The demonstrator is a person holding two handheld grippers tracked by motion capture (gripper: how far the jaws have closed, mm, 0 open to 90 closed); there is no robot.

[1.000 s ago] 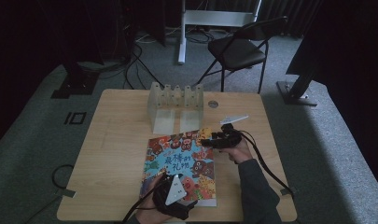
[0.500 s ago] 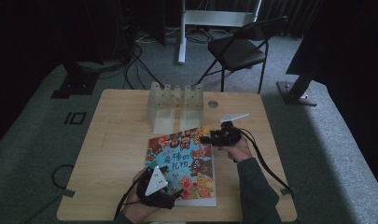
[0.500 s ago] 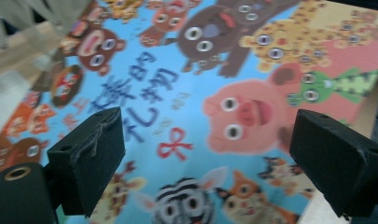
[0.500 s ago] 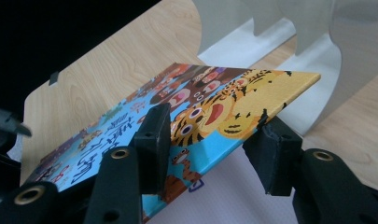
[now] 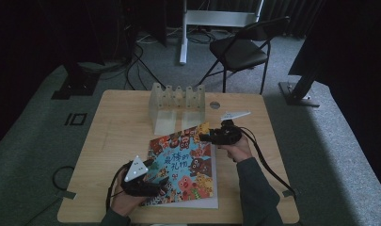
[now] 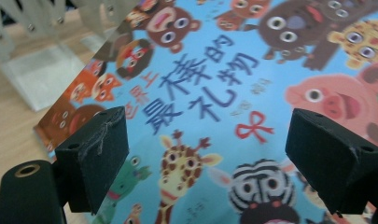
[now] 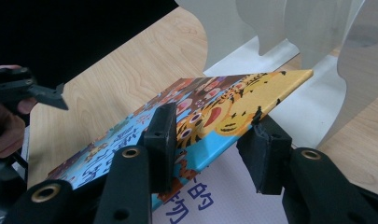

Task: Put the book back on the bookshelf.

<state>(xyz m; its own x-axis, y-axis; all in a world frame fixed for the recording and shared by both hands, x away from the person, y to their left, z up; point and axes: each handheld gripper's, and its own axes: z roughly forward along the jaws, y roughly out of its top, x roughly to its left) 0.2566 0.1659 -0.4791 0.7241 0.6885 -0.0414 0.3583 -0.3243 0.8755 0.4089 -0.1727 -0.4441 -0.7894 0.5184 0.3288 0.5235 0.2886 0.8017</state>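
- Left gripper at the near left of the wooden table, held over the near left part of the picture book; jaws spread wide in the left gripper view, nothing between them, the two black pads well apart with the cover's giraffe and zebra showing in the gap.
- Hand behind that gripper cut off at the bottom edge of the high view; touching the cover or hanging just above it, cannot tell.
- Book lying at the middle of the table, its far right corner lifted off a white page underneath; near part of the cover blurred in the left gripper view, edges cut off on three sides.
- Clear plastic rack just beyond the fingers of both grippers, past the book's far edge; upper parts cut off in both gripper views, contents hard to make out in the dim high view.
- Right gripper pinching the raised cover near its far corner, one pad on top of the cover and the other under its edge; in the high view this gripper too small to read.
- Far side of the room dark; folding chair beyond the table.
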